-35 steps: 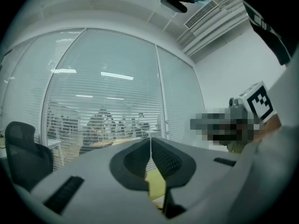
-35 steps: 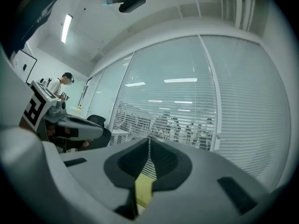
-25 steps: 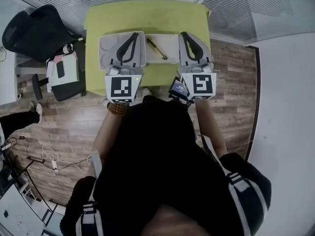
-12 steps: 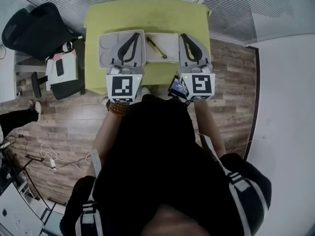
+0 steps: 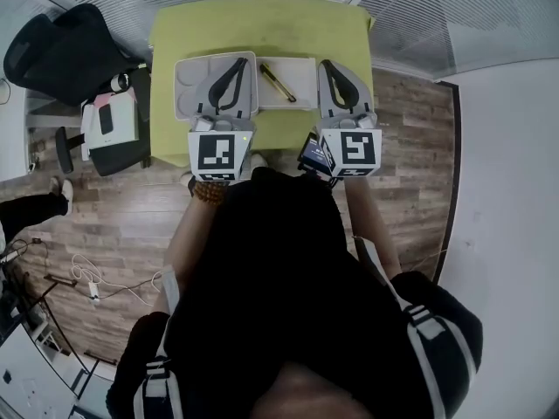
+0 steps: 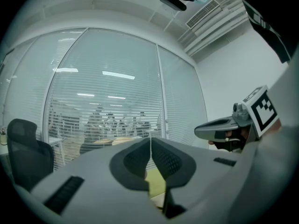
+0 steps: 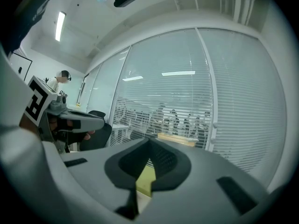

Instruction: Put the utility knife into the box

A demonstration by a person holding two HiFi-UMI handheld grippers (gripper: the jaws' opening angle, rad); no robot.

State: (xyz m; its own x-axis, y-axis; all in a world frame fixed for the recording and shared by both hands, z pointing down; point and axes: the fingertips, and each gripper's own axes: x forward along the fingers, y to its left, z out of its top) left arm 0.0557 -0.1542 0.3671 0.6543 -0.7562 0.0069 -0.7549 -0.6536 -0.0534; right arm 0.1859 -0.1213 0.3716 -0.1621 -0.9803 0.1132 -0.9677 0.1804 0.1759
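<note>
A yellow and black utility knife lies on a flat white panel in the middle of the green table. Left of it sits the open white box. My left gripper hovers over the box's right side, shut and empty; its tips meet in the left gripper view. My right gripper hangs just right of the knife, also shut with nothing held, its tips together. Each gripper view shows the other gripper at its side, the right one and the left one.
A black office chair and a small side stand with papers are left of the table. Cables lie on the wooden floor. Glass walls with blinds stand beyond the table's far edge.
</note>
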